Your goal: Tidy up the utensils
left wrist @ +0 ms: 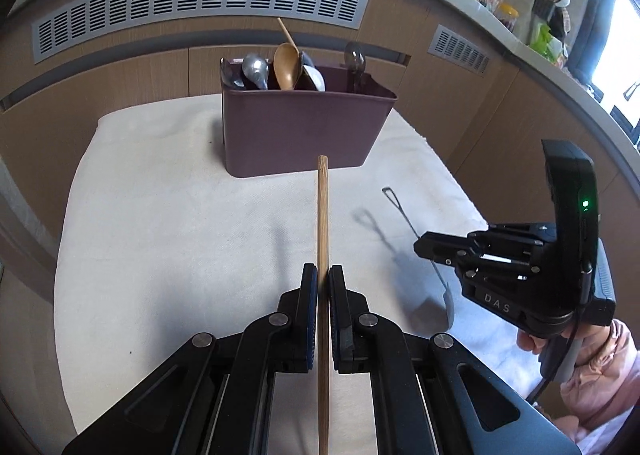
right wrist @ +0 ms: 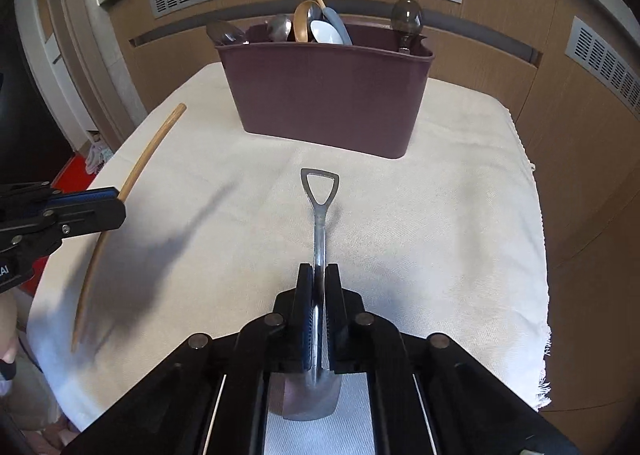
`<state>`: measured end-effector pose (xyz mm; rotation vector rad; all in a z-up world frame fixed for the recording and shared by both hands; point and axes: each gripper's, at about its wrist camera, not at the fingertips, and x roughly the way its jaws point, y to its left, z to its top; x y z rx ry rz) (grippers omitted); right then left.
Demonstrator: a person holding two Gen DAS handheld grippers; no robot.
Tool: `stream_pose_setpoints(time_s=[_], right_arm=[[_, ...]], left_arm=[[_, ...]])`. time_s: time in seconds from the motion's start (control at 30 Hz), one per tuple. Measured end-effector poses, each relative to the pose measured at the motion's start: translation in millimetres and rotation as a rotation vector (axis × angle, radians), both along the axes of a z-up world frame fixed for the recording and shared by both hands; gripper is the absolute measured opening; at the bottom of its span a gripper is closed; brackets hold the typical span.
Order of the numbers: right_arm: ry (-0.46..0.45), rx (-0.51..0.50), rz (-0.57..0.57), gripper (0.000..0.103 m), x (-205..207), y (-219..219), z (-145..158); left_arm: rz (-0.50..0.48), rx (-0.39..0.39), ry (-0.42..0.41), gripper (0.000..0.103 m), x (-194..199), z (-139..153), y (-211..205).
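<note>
Left hand-held gripper (left wrist: 323,279) clamped on a wooden chopstick (left wrist: 322,239), pads pinching it mid-shaft; stick runs straight out past the fingertips toward the far bin and back under the body. Lifted clear of the cloth.

Right hand-held gripper (right wrist: 319,279) clamped on a metal shovel-shaped spoon (right wrist: 319,211): jaws narrow on the handle, blade at the near end below the fingers, triangular loop end pointing far toward the bin. Can't tell whether the blade touches the cloth.

From the left wrist view, right hand-held gripper sits at right, near edge, held by a hand (left wrist: 536,343) in a pink sleeve (left wrist: 596,371).

Maroon utensil bin (right wrist: 328,95) stands upright at the far middle of the counter (left wrist: 532,239), on a white cloth (right wrist: 440,215). Already in it: wooden spoon (left wrist: 286,65), several metal spoons (left wrist: 255,71), a white-bowled spoon (right wrist: 326,32), one dark spoon (right wrist: 407,21) alone at the right end. Both held utensils are near of the bin, well apart from it.

Wood panelling with grey vent grilles (left wrist: 200,3) behind.
</note>
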<state>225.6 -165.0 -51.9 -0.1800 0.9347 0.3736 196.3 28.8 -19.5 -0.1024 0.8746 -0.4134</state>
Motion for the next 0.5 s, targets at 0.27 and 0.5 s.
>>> stream_pose_setpoints(time_s=[0.27,0.5], right_arm=[[0.023,0.034,-0.015,0.009,9,3,-9],[0.099,0.027,-0.037,0.016,27,6,-31]], left_arm=[[0.063,-0.037,-0.007,0.006,-2,2,20],[0.084,-0.069,0.029,0.006,-2,-11,31]])
